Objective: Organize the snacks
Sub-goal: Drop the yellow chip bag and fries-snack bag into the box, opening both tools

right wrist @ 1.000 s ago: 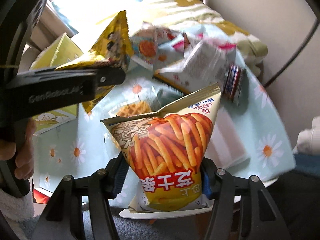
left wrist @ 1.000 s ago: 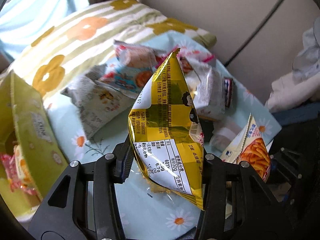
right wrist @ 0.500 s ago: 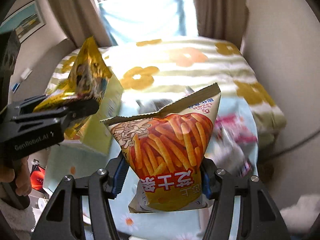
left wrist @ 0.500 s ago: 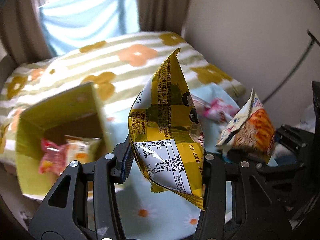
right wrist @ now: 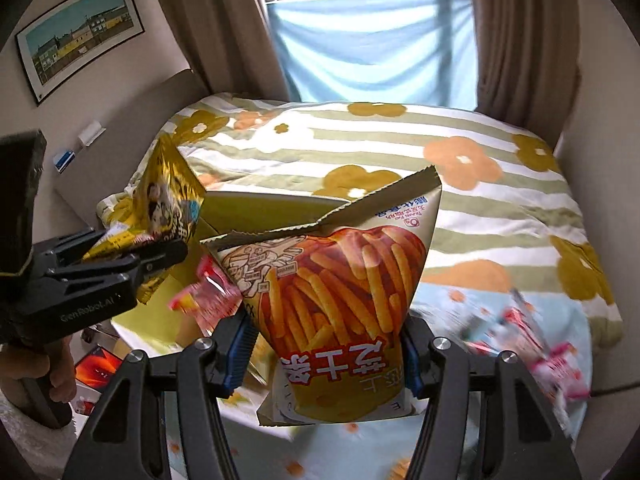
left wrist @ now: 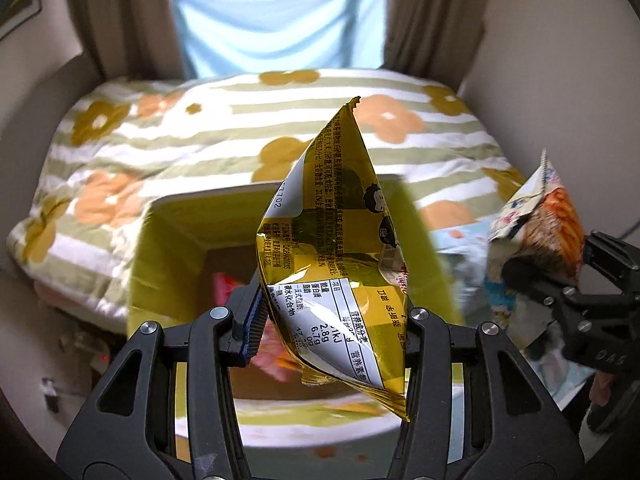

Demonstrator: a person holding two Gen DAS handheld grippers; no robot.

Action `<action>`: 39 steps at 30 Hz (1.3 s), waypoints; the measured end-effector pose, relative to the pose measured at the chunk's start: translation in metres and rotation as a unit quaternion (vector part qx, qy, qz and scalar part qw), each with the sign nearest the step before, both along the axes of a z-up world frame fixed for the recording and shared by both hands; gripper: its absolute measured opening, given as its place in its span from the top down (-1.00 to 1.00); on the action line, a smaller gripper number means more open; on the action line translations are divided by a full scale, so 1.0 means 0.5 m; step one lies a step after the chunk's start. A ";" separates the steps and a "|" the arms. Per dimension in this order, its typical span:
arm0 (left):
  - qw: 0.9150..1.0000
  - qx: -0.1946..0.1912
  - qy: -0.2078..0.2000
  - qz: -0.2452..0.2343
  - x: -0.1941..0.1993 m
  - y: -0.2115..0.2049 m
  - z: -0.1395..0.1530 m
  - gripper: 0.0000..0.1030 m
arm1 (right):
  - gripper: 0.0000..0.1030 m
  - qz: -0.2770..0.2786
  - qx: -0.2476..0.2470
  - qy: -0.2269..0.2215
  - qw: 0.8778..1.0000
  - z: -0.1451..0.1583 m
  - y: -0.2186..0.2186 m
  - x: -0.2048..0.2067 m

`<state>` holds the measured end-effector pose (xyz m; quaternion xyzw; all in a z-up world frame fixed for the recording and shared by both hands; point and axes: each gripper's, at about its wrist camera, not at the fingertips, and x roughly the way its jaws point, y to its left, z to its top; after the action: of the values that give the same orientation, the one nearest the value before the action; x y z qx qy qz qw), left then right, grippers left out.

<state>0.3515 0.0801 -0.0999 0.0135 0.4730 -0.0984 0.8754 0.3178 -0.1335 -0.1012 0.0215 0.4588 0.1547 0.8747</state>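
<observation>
Striped green-and-white floral bedspread (left wrist: 224,148) filled the background, with a yellow-green open cardboard box (left wrist: 168,240) sitting in front, a few packets already inside. Right gripper (right wrist: 326,350) was clenched on an orange fries-print snack bag (right wrist: 340,292), left gripper (left wrist: 334,330) on a crinkly gold foil snack bag (left wrist: 332,264), both held over the box, probably for dropping in.

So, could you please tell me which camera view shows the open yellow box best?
The left wrist view: the yellow box faces the camera, with its inside and a pink packet visible behind the gold bag. The right wrist view shows only its rim and one wall, behind the fries bag.
</observation>
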 end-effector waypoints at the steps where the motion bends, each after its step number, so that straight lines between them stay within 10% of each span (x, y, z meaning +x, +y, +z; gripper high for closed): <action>1: 1.000 -0.001 0.007 0.005 0.014 0.022 -0.014 0.18 | -0.09 0.001 0.001 0.002 1.000 -0.008 0.010 0.010; 13: 0.997 -0.009 0.078 -0.006 0.136 0.118 -0.159 0.15 | -0.09 -0.014 -0.001 0.049 0.999 -0.082 0.107 0.103; 17: 0.998 0.014 0.065 -0.014 0.133 0.107 -0.164 -0.99 | -0.09 -0.016 -0.002 0.062 0.998 -0.103 0.106 0.115; 32: 0.996 -0.009 0.063 0.056 0.047 0.186 -0.164 -0.99 | -0.11 0.038 -0.011 0.060 0.997 -0.115 0.156 0.140; 37: 0.996 -0.015 0.058 0.069 0.037 0.197 -0.155 -0.99 | -0.94 0.049 -0.029 0.053 0.997 -0.122 0.170 0.153; 39: 0.996 -0.012 0.055 0.070 0.030 0.197 -0.153 -0.99 | -0.94 0.052 -0.028 0.045 0.997 -0.120 0.165 0.145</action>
<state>0.3664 0.1785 -0.1762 -0.0360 0.5193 -0.0430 0.8528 0.3901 -0.0511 -0.1613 -0.0202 0.5021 0.1860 0.8443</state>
